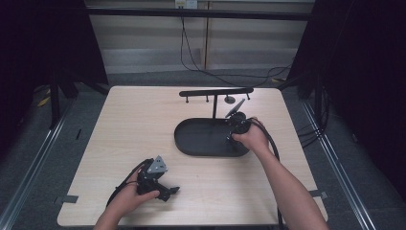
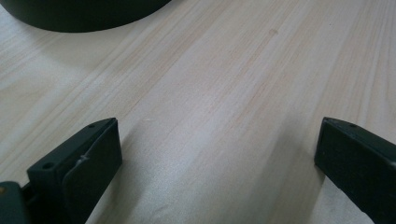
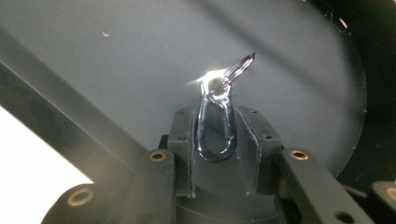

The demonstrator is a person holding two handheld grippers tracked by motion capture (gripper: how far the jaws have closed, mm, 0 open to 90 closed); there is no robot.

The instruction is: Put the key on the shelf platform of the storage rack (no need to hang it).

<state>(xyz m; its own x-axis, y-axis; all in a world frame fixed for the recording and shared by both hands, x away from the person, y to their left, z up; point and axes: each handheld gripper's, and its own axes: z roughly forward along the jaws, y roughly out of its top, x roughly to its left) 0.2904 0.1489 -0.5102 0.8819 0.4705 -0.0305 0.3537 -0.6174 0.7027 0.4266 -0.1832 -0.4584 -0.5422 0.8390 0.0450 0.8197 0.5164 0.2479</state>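
Right gripper (image 3: 215,140): we clench its 2 jaws on the metal clip (image 3: 218,112), long axis pointing away over the black tray (image 1: 191,143).
Left gripper (image 1: 160,189): released, resting apart.

Light wooden table (image 1: 143,120) bears black oval tray (image 1: 201,139) (rack-topped).

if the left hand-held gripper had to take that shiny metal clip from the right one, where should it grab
Probably the free upper end of the shiny metal clip, coming from above. The right hand-held gripper is shut on the rounded lower loop, so only the narrow tip pointing toward the black tray stands clear. The left hand-held gripper is open over the table.
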